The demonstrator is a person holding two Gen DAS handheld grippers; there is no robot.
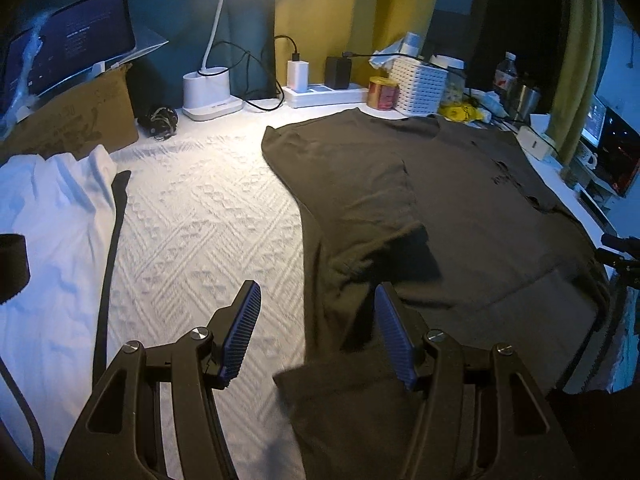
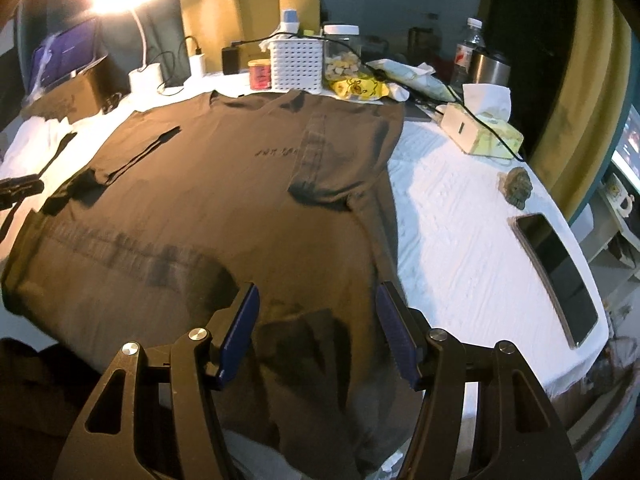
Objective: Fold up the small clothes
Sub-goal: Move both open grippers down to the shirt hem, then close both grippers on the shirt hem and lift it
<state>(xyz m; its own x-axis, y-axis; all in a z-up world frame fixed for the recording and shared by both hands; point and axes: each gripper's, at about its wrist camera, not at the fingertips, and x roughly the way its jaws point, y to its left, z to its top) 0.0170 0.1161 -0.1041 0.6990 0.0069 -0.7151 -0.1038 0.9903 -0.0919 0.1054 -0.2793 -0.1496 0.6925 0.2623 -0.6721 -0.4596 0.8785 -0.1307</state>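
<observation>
A dark brown t-shirt (image 1: 460,208) lies spread flat on the white textured cloth (image 1: 208,216), with both sleeves folded in over its body. It fills the middle of the right wrist view (image 2: 208,184). My left gripper (image 1: 316,308) is open and empty, hovering over the shirt's near left edge. My right gripper (image 2: 316,304) is open and empty, hovering over the shirt's near right hem. The tip of the left gripper shows at the left edge of the right wrist view (image 2: 20,188).
A white garment (image 1: 48,216) lies at the left. A cardboard box (image 1: 80,120), lamp base (image 1: 210,94), power strip (image 1: 320,94), white basket (image 1: 420,84) and bottles line the back. A tissue box (image 2: 484,130) and phone (image 2: 560,272) lie right of the shirt.
</observation>
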